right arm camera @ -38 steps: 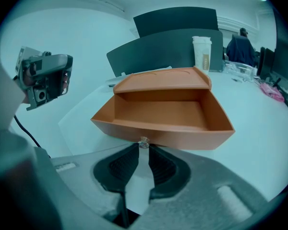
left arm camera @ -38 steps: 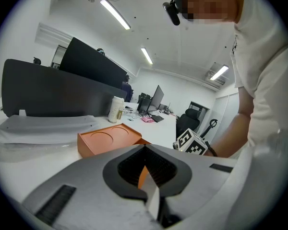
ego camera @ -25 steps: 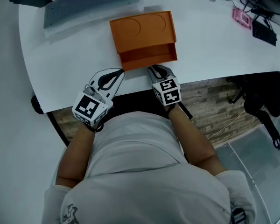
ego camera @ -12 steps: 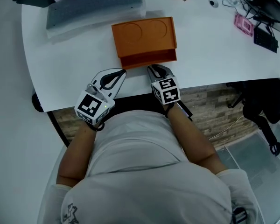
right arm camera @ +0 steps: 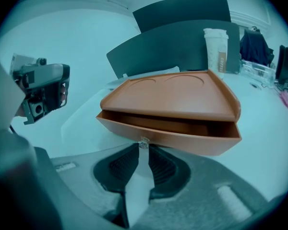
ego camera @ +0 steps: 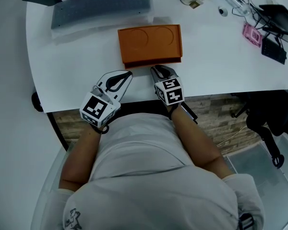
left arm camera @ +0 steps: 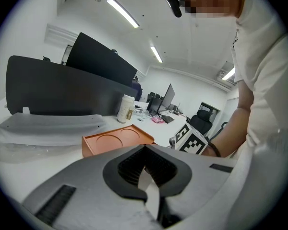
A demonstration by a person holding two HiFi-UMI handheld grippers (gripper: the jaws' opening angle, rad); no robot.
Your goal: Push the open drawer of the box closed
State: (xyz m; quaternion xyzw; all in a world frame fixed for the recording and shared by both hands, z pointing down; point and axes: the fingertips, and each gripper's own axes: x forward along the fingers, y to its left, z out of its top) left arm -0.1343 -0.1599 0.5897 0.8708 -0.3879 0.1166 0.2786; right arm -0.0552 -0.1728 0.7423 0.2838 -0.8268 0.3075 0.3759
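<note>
- One second ago the drawer [ego camera: 152, 61] stood well out of the orange box [ego camera: 150, 38]; now only a thin lip shows, facing the desk's [ego camera: 72, 75] front edge.
- The right gripper [ego camera: 157, 69] has followed it in. Its jaws stand a slit apart, empty, with their tips at the drawer's small knob [right arm camera: 143, 141].
- The left gripper [ego camera: 128, 74] has stayed beside the box's front left corner, jaws together on nothing.
- Judged from this, a short final push should finish the closing.
</note>
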